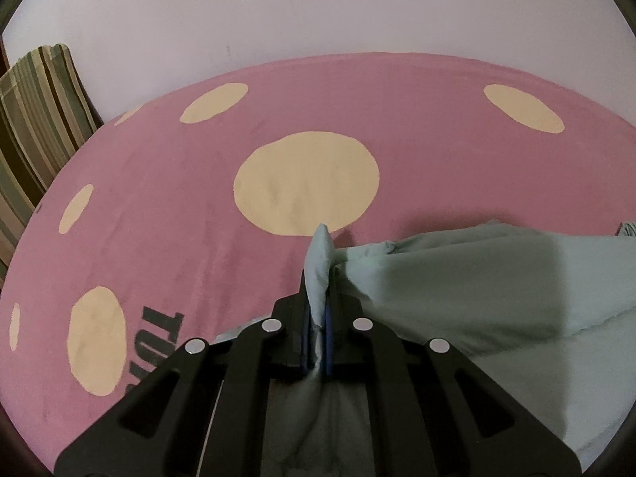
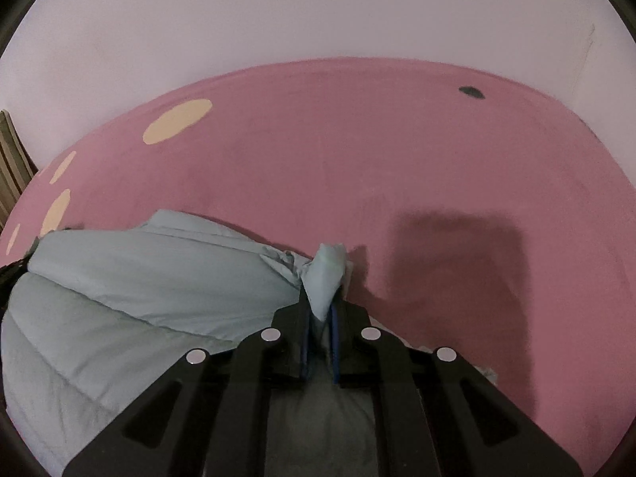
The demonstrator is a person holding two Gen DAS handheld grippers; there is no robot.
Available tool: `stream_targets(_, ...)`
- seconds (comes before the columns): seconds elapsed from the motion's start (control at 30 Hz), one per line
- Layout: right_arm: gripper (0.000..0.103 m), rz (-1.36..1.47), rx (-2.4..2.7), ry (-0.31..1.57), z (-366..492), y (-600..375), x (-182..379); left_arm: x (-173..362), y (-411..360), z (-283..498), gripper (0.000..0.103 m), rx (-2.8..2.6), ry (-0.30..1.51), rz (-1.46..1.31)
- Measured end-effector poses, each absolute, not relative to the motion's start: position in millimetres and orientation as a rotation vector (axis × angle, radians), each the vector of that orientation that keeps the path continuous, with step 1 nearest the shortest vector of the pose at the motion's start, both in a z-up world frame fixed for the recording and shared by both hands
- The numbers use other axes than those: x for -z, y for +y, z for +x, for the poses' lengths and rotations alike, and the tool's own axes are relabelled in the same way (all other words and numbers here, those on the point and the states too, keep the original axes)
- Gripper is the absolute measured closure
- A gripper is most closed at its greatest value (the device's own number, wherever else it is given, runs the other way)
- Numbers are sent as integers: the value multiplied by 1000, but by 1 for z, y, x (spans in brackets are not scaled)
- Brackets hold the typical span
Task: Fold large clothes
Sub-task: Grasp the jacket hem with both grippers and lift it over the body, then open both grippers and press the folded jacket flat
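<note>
The garment, pale mint green and smooth, is being held at two places along its far edge and is lying across a pink blanket. Nothing in view is serving as a container; the cloth is resting loose on the blanket.

In the left wrist view, a narrow pinch of the fabric is being clamped by the left gripper, its blue-padded jaws closed on the cloth, with a small tuft standing up past the fingertips. From there the garment is spreading away to the right in soft folds, a seam line showing across its lower part.

In the right wrist view, another bunch of the same garment is being gripped by the right gripper, jaws closed on it, a puffed corner sticking out beyond the tips. Here the cloth is trailing off to the left, layered and creased.

The blanket is patterned with cream spots and dark lettering, only partly readable. A striped cushion is leaning at the left edge, against a pale wall. A dark shadow is being cast on the blanket right of the right gripper.
</note>
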State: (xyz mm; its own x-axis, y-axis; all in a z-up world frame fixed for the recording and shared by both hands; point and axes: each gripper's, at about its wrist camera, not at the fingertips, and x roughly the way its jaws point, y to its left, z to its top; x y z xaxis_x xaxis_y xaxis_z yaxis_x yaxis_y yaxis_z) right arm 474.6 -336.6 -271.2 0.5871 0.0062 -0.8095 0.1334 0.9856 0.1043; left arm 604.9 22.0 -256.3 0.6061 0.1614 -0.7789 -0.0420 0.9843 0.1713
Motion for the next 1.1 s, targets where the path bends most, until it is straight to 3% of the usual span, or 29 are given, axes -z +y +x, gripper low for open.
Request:
stream_targets(0.27, 90, 178, 84, 918, 470, -341, 267, 253, 19, 610, 97, -138, 915, 168)
stream_targets(0.37, 82, 144, 111, 928, 465, -340, 251, 235, 28, 603, 91, -146, 929, 103)
stream_targets(0.4, 80, 133, 117, 911, 460, -338, 239, 226, 33, 598, 80, -152, 923, 59)
stream_targets(0.43, 77, 123, 121, 882, 455, -336, 227, 218, 36, 594, 72, -156, 910, 30)
stream_targets(0.5, 55, 125, 116, 812, 441, -327, 204, 202, 34, 583, 70, -128, 870, -19)
stream_targets(0.53, 51, 139, 98, 792, 437, -323, 198, 194, 27, 576, 69, -97, 851, -31)
stream_targets(0.8, 51, 63, -74, 838, 444, -233, 209, 215, -65, 558, 65, 48, 866, 104)
stream_targets(1.1, 50, 46, -38, 927, 465, -217, 265, 260, -71, 570, 64, 33, 917, 98)
